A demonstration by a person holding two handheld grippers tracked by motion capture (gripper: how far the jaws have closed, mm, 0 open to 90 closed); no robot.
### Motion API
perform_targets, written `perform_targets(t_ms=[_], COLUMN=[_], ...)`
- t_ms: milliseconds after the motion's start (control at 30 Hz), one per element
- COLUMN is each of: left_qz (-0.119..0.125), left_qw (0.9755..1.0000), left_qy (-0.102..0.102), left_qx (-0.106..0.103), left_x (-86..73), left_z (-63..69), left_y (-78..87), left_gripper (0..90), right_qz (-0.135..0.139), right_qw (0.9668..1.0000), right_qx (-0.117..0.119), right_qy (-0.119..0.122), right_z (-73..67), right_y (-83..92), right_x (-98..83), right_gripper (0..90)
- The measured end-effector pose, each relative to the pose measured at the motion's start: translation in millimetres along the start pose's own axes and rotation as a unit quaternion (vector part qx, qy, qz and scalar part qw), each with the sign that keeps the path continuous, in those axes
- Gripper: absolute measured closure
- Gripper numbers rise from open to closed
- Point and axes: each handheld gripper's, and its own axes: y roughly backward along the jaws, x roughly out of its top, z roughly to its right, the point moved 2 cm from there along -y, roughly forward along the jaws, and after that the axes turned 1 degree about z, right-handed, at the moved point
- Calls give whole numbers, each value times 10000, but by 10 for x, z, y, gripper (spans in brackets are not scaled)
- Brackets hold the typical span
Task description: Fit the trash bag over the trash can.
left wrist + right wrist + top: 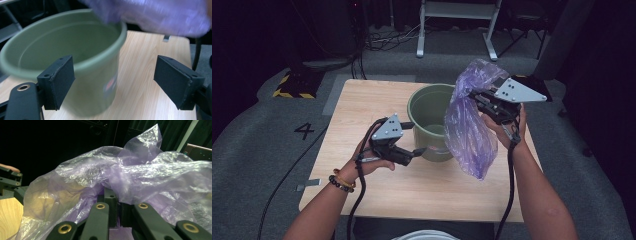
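- High view: forearms enter from the near edge. Left gripper (419, 151) sits low, just beside the near-left wall of the green bucket (424, 107), jaws apart, nothing in them. My read: it's staged to steady the bucket or catch the bag edge.
- Right gripper (472, 97) is held high at the bucket's right rim, clamped on the top of the purple plastic bag (469, 135). Bag hangs free, down the bucket's right side, its bottom above the wooden table (377, 100). Looks like it's lifted to let it drape open; likely a liner for the bucket, not in yet.
- Left gripper view: pads (58, 82) wide apart, near rim and side wall of the bucket between them, no contact visible. Bag is a blurred purple mass at the top, past the far rim, well clear of these jaws.
- Right gripper view: jaws together on bunched film right at the tips; crumpled bag billows over and beyond them. Table corner at lower left.
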Motion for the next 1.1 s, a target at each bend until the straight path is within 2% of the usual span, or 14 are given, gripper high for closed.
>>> perform_targets(t_ms=[100,300,400,533,600,700,733,800,833,867,933,967,1067,1100], left_qz=[-76,-170,-274,-282,-299,-278,-256,-176,-144,-83,-63,-91,-93,-130], left_qw=[9999,9998,9996,9995,9989,9981,9979,9977,9974,9970,9953,9925,9901,9860], left_qy=[-125,138,81,32,-184,-316,-348,-413,-461,-523,-664,-754,-781,-846], left_qx=[45,4,58,105,325,439,486,514,540,560,695,954,1161,1428], left_x=[145,294,328,396,422,438,443,448,452,457,469,478,486,490], left_z=[0,-129,-161,-174,-176,-189,-201,-229,-237,-245,-260,-281,-316,-344], left_y=[-137,-388,-480,-542,-568,-590,-595,-593,-590,-581,-566,-558,-549,-549], left_gripper=[160,159,185,317,420,604,604,780,780,854,897,899,900,900], right_qz=[-16,16,18,120,155,194,194,206,206,200,188,181,135,117], right_qw=[10000,9999,9999,9996,9993,9989,9989,9988,9988,9988,9989,9990,9993,9993], right_qx=[8,90,123,250,311,399,399,430,430,433,408,398,349,349], right_qy=[52,57,58,60,102,149,149,143,143,136,122,124,48,50], right_z=[-17,-49,-63,-87,-107,-131,-131,-128,-128,-123,-110,-96,-64,-60], right_y=[-56,-116,-126,-125,-128,-131,-131,-130,-130,-129,-125,-113,-88,-82], right_x=[4,1,-11,-13,-9,-18,-18,-37,-37,-44,-60,-81,-125,-135], right_gripper=[871,870,868,866,863,861,861,857,857,849,834,817,742,720])
